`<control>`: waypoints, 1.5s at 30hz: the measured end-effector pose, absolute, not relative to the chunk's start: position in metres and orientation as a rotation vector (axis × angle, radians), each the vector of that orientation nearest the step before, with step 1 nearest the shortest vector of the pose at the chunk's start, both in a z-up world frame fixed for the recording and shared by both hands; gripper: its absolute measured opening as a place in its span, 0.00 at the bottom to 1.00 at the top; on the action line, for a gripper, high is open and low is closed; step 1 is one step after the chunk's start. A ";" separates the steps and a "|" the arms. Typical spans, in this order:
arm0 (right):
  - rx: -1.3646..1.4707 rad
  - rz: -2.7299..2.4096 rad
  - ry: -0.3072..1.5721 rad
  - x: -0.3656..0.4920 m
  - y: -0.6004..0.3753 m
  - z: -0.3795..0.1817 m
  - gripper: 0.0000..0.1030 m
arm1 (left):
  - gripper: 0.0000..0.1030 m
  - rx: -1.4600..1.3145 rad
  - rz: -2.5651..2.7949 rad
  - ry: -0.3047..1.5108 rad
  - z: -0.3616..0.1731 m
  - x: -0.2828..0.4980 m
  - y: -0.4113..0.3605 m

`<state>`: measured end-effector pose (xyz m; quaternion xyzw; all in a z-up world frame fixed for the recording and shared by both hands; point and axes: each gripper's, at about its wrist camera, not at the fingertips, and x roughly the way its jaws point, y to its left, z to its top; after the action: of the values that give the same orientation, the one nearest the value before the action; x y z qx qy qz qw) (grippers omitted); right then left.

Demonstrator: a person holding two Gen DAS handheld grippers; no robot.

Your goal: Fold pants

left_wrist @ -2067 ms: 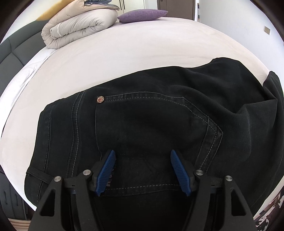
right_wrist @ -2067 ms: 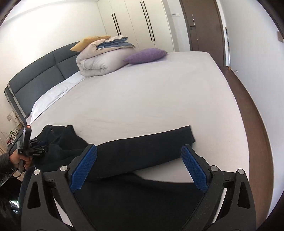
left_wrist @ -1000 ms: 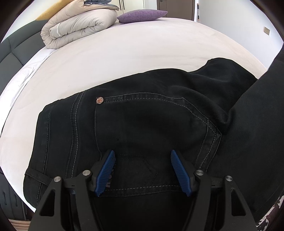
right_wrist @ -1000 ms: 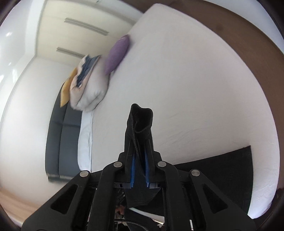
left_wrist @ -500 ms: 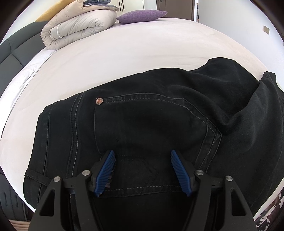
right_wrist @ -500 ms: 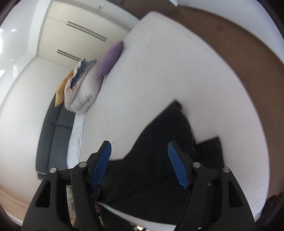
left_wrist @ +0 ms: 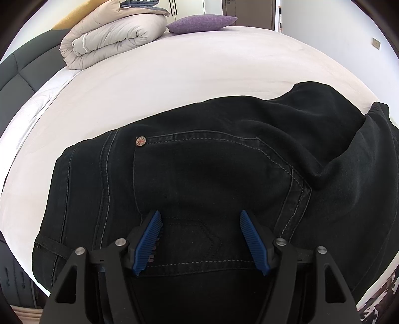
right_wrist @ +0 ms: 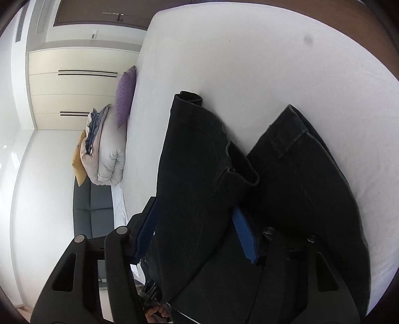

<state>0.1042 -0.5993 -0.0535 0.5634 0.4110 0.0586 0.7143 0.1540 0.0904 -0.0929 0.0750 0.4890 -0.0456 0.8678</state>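
Black pants [left_wrist: 212, 162] lie on the white bed [left_wrist: 174, 74], back pocket up, with a leg folded over from the right. My left gripper [left_wrist: 199, 216] hovers open just over the waistband side of the pocket, with nothing between its pads. In the right wrist view, one pant leg with its hem [right_wrist: 189, 99] runs up between the blue pads of my right gripper [right_wrist: 194, 206]. Its jaws are closing around that leg and I see no firm pinch. The other leg [right_wrist: 299, 174] lies beside it on the sheet.
A folded duvet [left_wrist: 112, 37] and a purple pillow [left_wrist: 202, 22] sit at the head of the bed by the dark headboard [left_wrist: 15, 74]. White wardrobes [right_wrist: 74, 87] line the far wall. A hand [right_wrist: 157, 311] shows at the bottom edge of the right wrist view.
The right gripper let go of the hem it pinched, opened, dropped lower and rolled. The raised leg came down across the pants. The left gripper has not moved.
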 end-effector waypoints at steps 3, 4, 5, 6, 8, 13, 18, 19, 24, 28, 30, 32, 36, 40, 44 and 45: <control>1.217 0.116 0.879 0.114 -0.591 -0.059 0.27 | 0.68 0.156 -0.100 1.020 -0.093 0.153 0.092; 1.197 0.098 0.876 0.115 -0.591 -0.061 0.20 | 0.68 0.156 -0.102 1.019 -0.093 0.153 0.093; 1.181 0.087 0.866 0.117 -0.590 -0.063 0.11 | 0.68 0.155 -0.104 1.018 -0.093 0.152 0.094; 1.169 0.073 0.854 0.116 -0.591 -0.065 0.08 | 0.68 0.154 -0.105 1.016 -0.093 0.152 0.095; 1.171 0.042 0.820 0.110 -0.593 -0.063 0.04 | 0.68 0.153 -0.107 1.013 -0.094 0.151 0.096; 1.182 -0.008 0.701 0.053 -0.615 -0.026 0.03 | 0.68 0.152 -0.110 1.007 -0.095 0.150 0.099; 1.191 -0.010 0.633 0.007 -0.622 0.005 0.02 | 0.67 0.152 -0.112 1.003 -0.096 0.148 0.101; 1.189 -0.011 0.624 -0.002 -0.622 0.011 0.02 | 0.67 0.152 -0.113 1.003 -0.096 0.148 0.101; 1.160 -0.050 0.639 -0.044 -0.623 0.026 0.02 | 0.67 0.150 -0.119 1.007 -0.096 0.147 0.101; 1.141 -0.137 0.710 -0.095 -0.630 -0.004 0.02 | 0.67 0.152 -0.120 1.007 -0.096 0.148 0.101; 1.213 -0.176 0.743 -0.111 -0.633 -0.034 0.02 | 0.67 0.155 -0.122 1.010 -0.095 0.148 0.100; 1.246 -0.179 0.737 -0.123 -0.637 -0.052 0.02 | 0.67 0.157 -0.126 1.013 -0.095 0.148 0.100; 1.125 -0.191 0.745 -0.120 -0.628 -0.034 0.02 | 0.67 0.154 -0.126 1.014 -0.093 0.149 0.100; 1.139 -0.207 0.738 -0.134 -0.630 -0.036 0.02 | 0.67 0.148 -0.114 1.009 -0.092 0.149 0.099; 1.150 -0.202 0.722 -0.144 -0.631 -0.048 0.01 | 0.68 0.146 -0.114 1.007 -0.092 0.148 0.100; 1.156 -0.201 0.720 -0.146 -0.632 -0.049 0.01 | 0.68 0.145 -0.115 1.006 -0.092 0.147 0.100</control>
<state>-0.1460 -0.6315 -0.0490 0.5334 0.3323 -0.0929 0.7723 0.1470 0.1005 -0.0921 0.0696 0.4815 -0.0549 0.8720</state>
